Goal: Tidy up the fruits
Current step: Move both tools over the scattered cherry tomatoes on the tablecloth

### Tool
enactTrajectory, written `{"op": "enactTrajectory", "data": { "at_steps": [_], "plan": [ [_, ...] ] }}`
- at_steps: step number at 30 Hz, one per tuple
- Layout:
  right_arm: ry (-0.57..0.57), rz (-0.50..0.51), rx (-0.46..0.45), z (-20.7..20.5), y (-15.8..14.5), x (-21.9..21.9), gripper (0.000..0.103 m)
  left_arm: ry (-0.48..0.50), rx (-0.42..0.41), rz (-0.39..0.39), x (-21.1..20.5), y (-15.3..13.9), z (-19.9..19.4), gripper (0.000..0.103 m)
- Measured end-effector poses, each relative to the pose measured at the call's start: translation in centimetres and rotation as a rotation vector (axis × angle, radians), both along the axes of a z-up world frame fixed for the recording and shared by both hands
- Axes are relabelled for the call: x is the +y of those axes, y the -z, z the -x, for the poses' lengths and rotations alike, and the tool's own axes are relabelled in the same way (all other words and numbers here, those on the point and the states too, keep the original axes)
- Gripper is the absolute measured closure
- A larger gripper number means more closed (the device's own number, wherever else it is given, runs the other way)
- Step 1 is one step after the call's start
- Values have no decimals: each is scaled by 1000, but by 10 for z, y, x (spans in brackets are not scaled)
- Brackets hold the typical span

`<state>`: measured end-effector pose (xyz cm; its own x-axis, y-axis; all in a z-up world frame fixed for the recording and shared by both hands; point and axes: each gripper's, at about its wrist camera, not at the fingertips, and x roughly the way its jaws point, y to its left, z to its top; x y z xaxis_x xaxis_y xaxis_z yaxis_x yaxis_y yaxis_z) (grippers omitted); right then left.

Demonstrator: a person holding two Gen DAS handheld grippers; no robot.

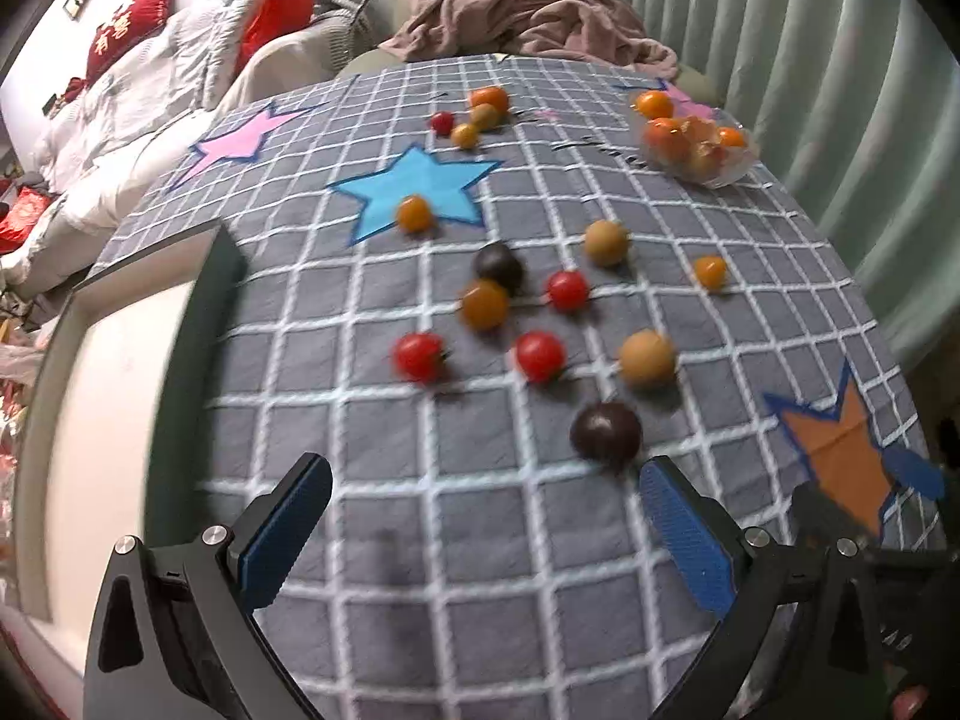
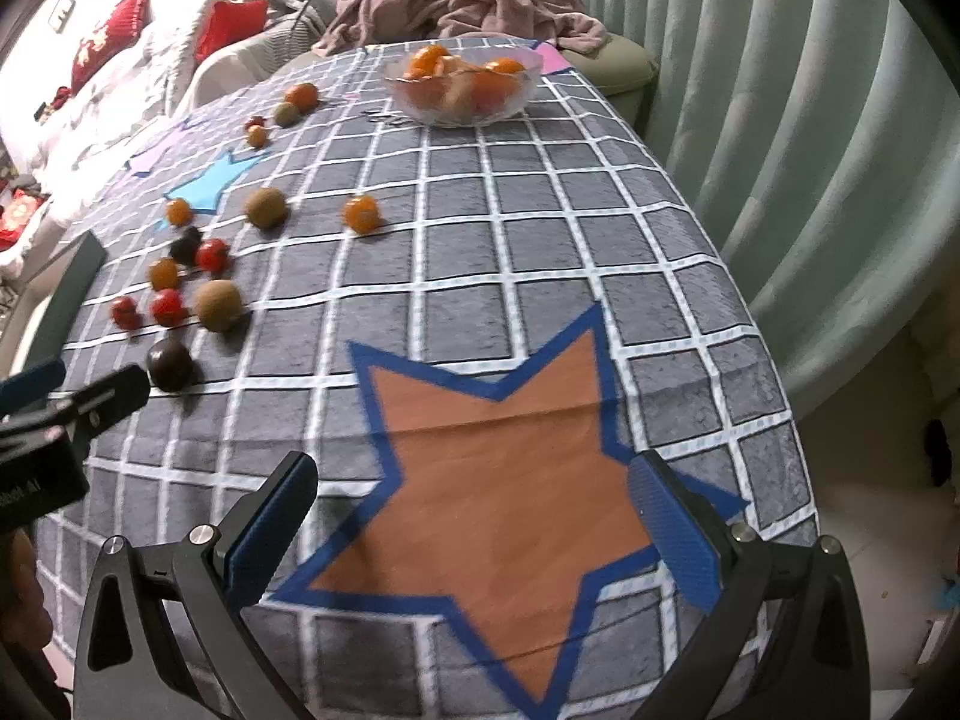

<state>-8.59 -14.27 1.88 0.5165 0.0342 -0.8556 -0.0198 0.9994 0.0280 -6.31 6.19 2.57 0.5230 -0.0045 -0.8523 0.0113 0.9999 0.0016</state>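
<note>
Several small fruits lie loose on the grey checked tablecloth (image 1: 456,570): red tomatoes (image 1: 540,354), orange ones (image 1: 483,302), tan round fruits (image 1: 647,357) and dark plums (image 1: 606,431). A clear glass bowl (image 2: 462,111) at the far end holds orange fruits (image 2: 504,67); it also shows in the left wrist view (image 1: 729,177). My left gripper (image 1: 486,486) is open and empty, just short of the nearest dark plum. My right gripper (image 2: 474,480) is open and empty above the orange star (image 2: 498,456). The left gripper's fingers (image 2: 114,390) show at the left edge of the right wrist view.
A pink blanket (image 1: 528,12) lies on a chair beyond the table. A bed with white covers and red cushions (image 1: 129,24) stands to the left. Pale green curtains (image 2: 780,120) hang along the right. The table edge (image 2: 798,420) drops off at the right.
</note>
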Motion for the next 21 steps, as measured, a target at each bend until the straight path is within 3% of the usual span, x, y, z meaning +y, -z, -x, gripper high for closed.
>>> {"op": "enactTrajectory", "data": {
  "at_steps": [21],
  "plan": [
    [-117,-101,14,21,-41,49,0,-15,23,-6,40,-17,57,0]
  ]
}}
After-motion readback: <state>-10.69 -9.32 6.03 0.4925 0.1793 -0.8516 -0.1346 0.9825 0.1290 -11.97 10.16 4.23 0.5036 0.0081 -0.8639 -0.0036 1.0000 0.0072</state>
